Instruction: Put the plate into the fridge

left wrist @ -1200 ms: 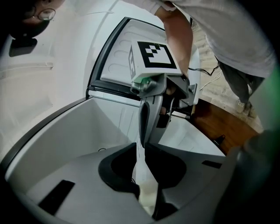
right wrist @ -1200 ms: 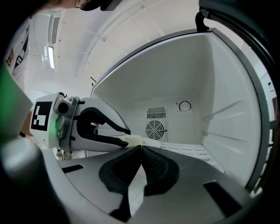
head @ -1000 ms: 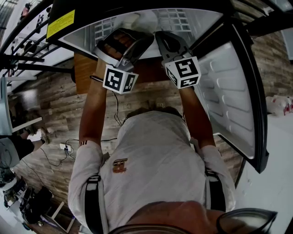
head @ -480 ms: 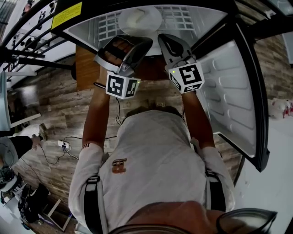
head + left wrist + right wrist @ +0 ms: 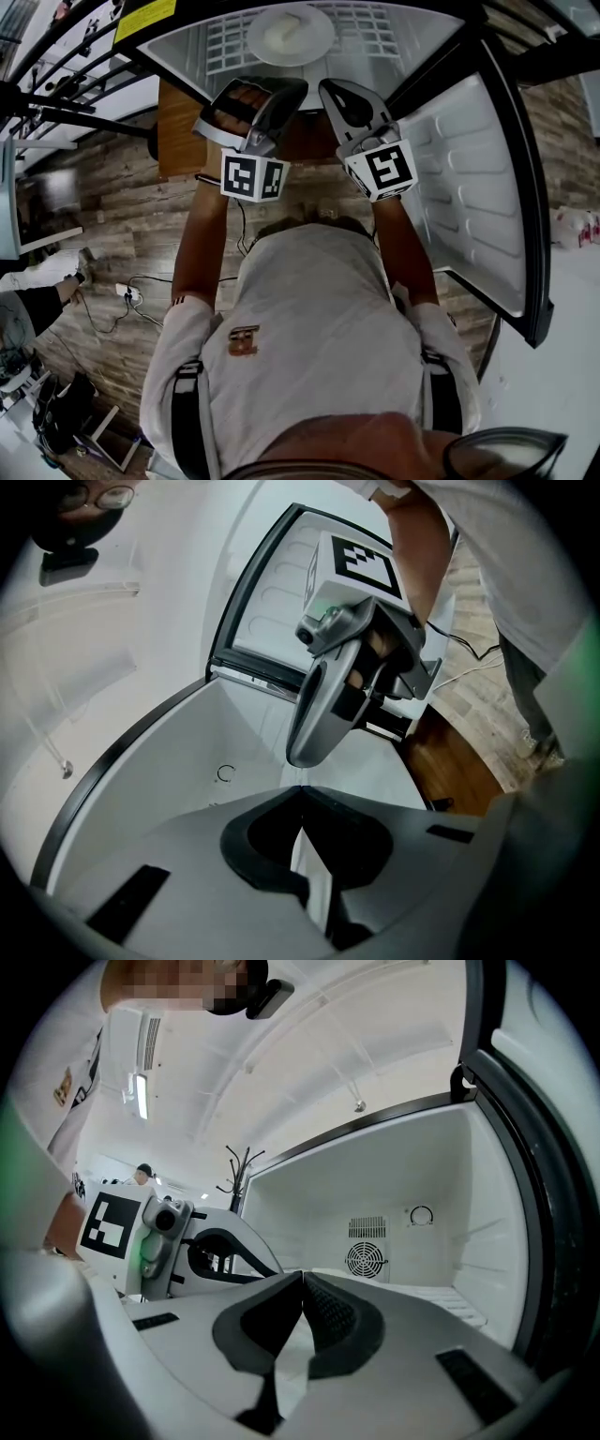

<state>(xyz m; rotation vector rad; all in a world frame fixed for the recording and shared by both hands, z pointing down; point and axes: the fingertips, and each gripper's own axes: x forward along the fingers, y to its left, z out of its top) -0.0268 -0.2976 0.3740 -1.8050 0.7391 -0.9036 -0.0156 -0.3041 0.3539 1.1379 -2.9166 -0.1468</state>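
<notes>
The round white plate (image 5: 291, 35) lies in full view on the white wire shelf (image 5: 375, 42) inside the open white fridge (image 5: 183, 58), where a second ago the grippers crowded over it. The placing looks done, with perhaps only the door left. The left gripper (image 5: 300, 791) and the right gripper (image 5: 302, 1277) have drawn back from the plate, each with its jaws together on nothing.

Your plate (image 5: 291, 34) lies far off on the fridge (image 5: 178, 58) shelf (image 5: 225, 42); left gripper (image 5: 284, 86) and right gripper (image 5: 336, 92) sit side by side nearer, door (image 5: 469, 178) at right.
</notes>
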